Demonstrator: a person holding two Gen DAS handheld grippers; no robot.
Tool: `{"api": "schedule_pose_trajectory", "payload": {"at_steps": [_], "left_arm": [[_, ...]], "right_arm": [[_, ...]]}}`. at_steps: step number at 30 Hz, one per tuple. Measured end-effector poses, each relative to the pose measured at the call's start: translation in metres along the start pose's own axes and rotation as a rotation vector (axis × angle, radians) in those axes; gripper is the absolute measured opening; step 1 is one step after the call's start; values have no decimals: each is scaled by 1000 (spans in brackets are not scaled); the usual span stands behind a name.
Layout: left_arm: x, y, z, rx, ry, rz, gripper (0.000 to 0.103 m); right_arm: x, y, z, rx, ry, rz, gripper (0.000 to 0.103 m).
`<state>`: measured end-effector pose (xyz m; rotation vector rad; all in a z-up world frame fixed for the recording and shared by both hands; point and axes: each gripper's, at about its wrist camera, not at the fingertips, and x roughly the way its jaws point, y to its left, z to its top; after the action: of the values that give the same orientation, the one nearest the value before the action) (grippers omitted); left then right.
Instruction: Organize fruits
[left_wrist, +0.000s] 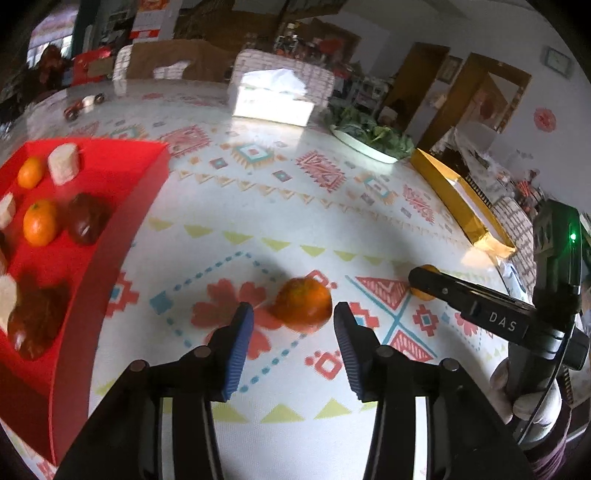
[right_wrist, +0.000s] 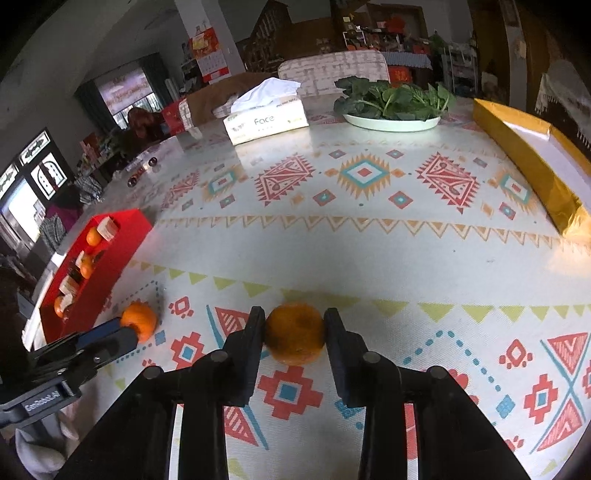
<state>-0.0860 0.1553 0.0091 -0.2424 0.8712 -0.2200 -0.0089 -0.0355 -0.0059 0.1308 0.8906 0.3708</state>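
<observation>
- Right now the right tongs (right_wrist: 294, 334) are clamped on a mandarin orange (right_wrist: 294, 333): both dark fingers press its sides, and the fruit sits low over the patterned bench (right_wrist: 369, 240); whether it touches the cloth cannot be told.
- From the left wrist view, the right tongs (left_wrist: 421, 282) reach in from the right edge, a bit of orange peel showing at their tip, with a gloved hand (left_wrist: 532, 398) on the handle.
- The left tongs (left_wrist: 293, 317) stand partly open, blue pads apart, with a second mandarin orange (left_wrist: 303, 304) lying on the bench just beyond and between the tips; neither pad touches it.
- In the right wrist view that second fruit (right_wrist: 139, 322) shows at the far end of the left tongs (right_wrist: 125, 330).
- A red tray (left_wrist: 122, 206) stands at the left on the bench, holding two small oranges (left_wrist: 40, 221), dark red fruits (left_wrist: 86, 219) and pale foam-wrapped pieces (left_wrist: 63, 163).
- Both loose mandarins lie outside the tray, the left one nearer to it.
- Farther back on the bench sit a tissue box (right_wrist: 266, 120), a plate of leafy greens (right_wrist: 393, 101) and a gold box (right_wrist: 532, 162) along the right edge.
</observation>
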Motion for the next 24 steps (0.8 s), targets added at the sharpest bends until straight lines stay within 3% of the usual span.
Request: {"api": "schedule_pose_trajectory", "payload": {"at_steps": [7, 9, 12, 19, 24], "left_arm": [[13, -17, 7, 56, 17, 39, 46], [14, -21, 6, 74, 26, 61, 33], [13, -20, 6, 75, 24, 66, 31], [-8, -12, 0, 24, -45, 53, 31], [-47, 4, -7, -48, -120, 24, 31]], "right_arm": [[1, 0, 0, 9, 3, 19, 36], [1, 0, 0, 8, 3, 18, 37], [1, 0, 0, 9, 3, 18, 37], [0, -1, 0, 20, -5, 14, 36], [-15, 2, -4, 3, -75, -5, 36]]}}
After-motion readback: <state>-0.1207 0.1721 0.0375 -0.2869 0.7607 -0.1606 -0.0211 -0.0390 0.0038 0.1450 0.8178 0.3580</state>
